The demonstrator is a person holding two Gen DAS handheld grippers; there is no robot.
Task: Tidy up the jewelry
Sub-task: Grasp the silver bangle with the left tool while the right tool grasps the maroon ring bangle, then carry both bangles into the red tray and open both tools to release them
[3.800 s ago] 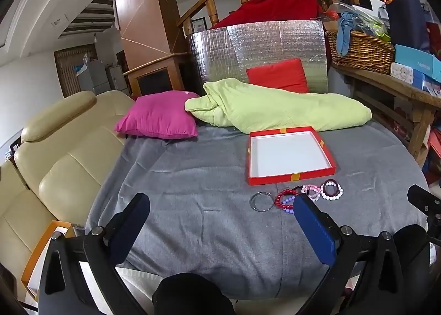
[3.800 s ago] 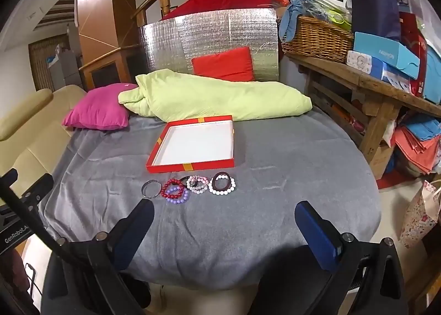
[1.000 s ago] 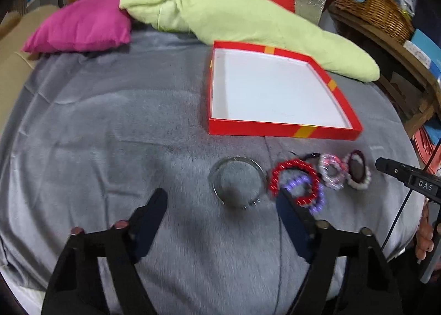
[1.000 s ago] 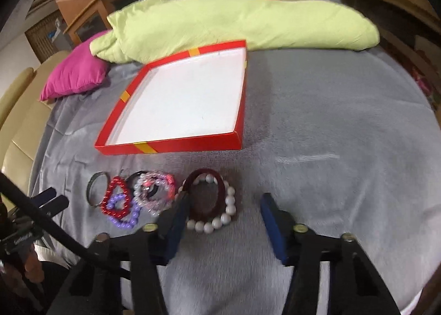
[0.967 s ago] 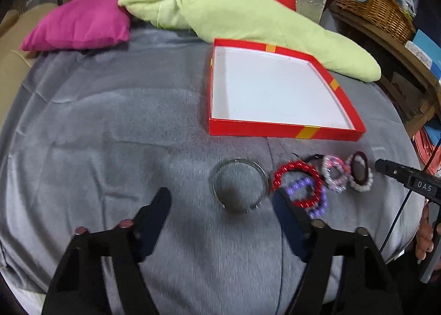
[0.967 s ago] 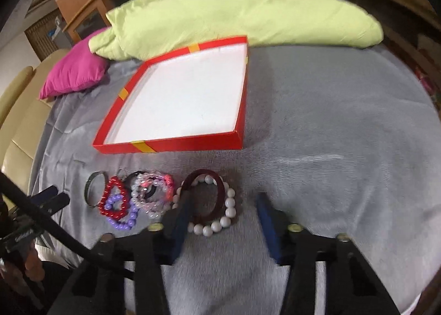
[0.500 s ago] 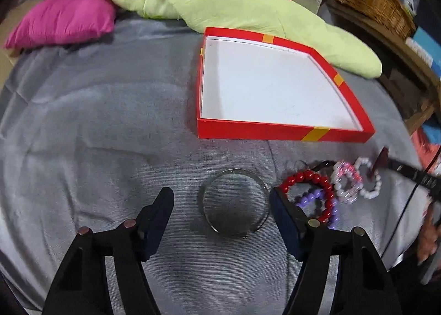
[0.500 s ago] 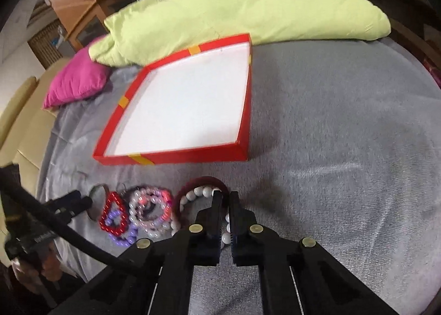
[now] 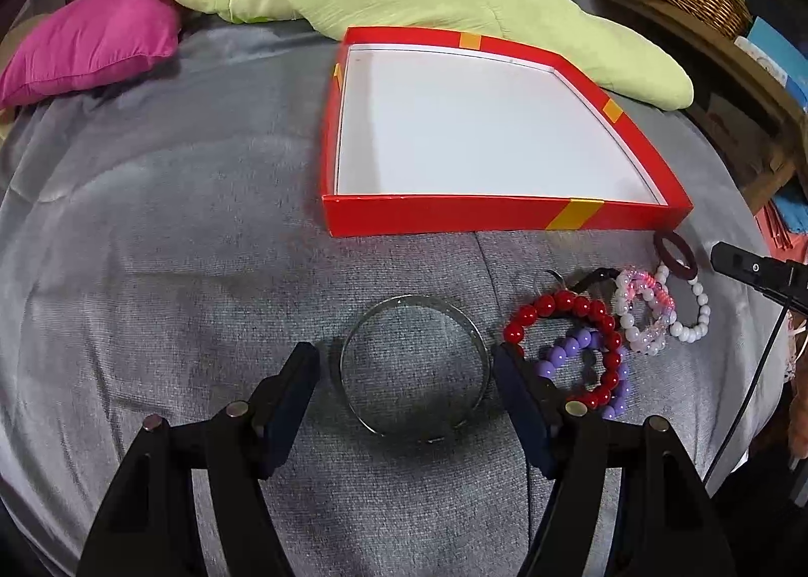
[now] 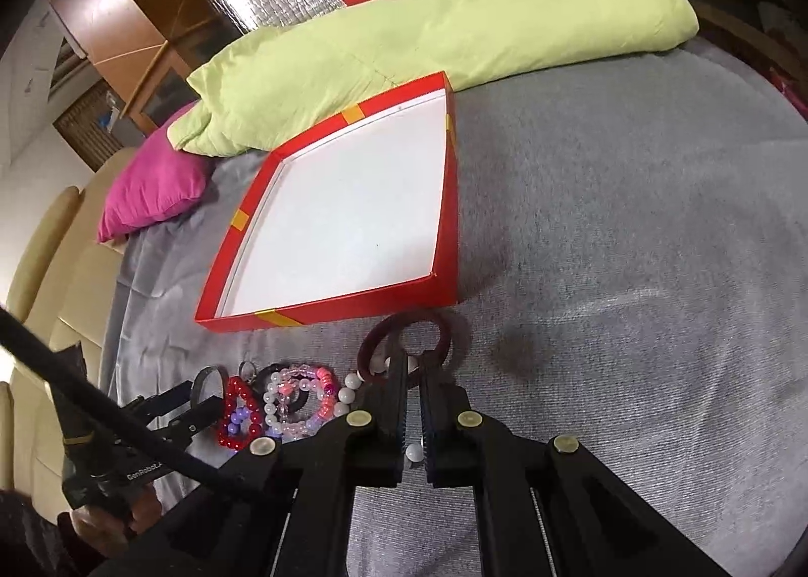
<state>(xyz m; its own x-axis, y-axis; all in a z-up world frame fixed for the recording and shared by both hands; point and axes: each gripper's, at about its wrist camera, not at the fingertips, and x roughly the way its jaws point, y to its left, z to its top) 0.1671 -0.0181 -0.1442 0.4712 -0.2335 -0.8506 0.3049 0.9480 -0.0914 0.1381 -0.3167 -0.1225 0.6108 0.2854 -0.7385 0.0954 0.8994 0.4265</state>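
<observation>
A: Bracelets lie in a row on the grey blanket [image 9: 177, 233], in front of the red box [image 9: 454, 216]. Leftmost, the silver bangle [image 9: 348, 350] sits between the left claw [image 9: 404, 370], spread wide and not pressing it.

B: Then red beads [image 9: 560, 304] over purple beads [image 9: 570, 342], pink beads [image 9: 644, 292], white pearls [image 9: 699, 319].

A: Box holds nothing, white floor bare.

B: Far right, right claw [image 10: 413, 362] pinched tight on the maroon bangle [image 10: 376, 329], tilted up.

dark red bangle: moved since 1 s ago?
Yes. The right gripper, shut on the dark red bangle, has lifted it off the white bead bracelet, tilting it toward the red box.
</observation>
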